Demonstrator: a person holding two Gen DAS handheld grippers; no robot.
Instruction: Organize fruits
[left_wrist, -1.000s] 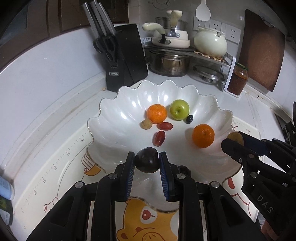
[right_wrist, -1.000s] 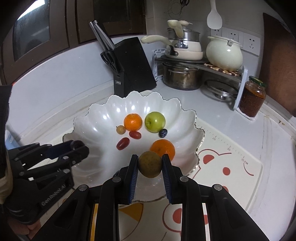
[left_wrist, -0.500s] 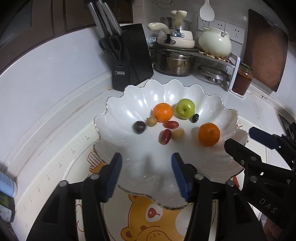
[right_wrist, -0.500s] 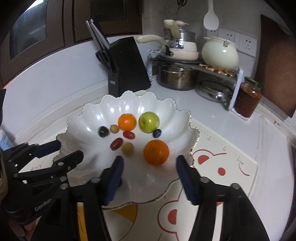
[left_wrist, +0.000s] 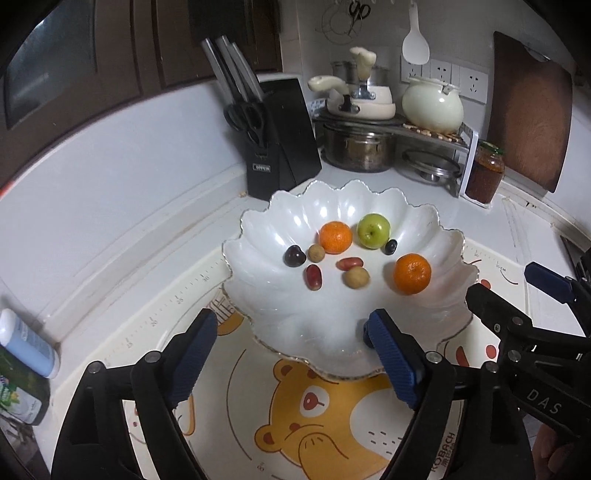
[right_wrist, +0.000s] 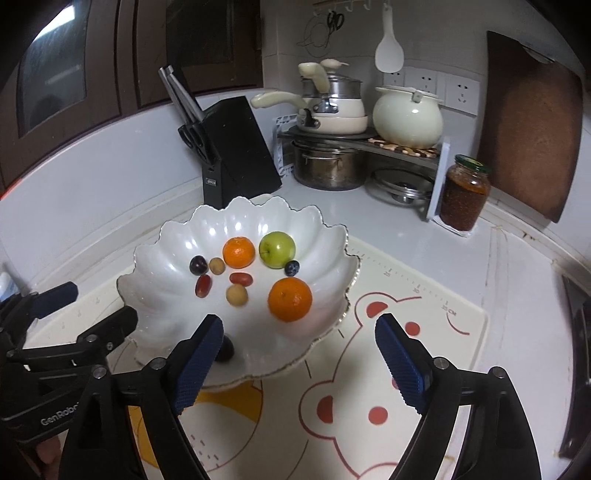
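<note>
The left gripper (left_wrist: 291, 347) stood with its jaws spread wide and nothing between them, having just been opening; the right gripper (right_wrist: 299, 352) was likewise spread and empty, its jaws also just opened. Both hung over the near rim of the scalloped white bowl (left_wrist: 258, 236), which sat on the bear-print mat (left_wrist: 332, 424).

All loose fruit lay in the bowl, ahead of and below both grippers. The dark plum (left_wrist: 294, 255) rested toward the left of the cluster, beside a small tan fruit (left_wrist: 316, 253); the second tan fruit (right_wrist: 236, 294) lay near the centre, just ahead of the right gripper. Two oranges, a green apple (left_wrist: 373, 230), two red grapes and a blueberry completed the contents.

One dark round object (right_wrist: 224, 349) showed by the right gripper's left finger at the bowl's near edge; in my judgement the right hand is nearer to it. Its identity could not be confirmed.
</note>
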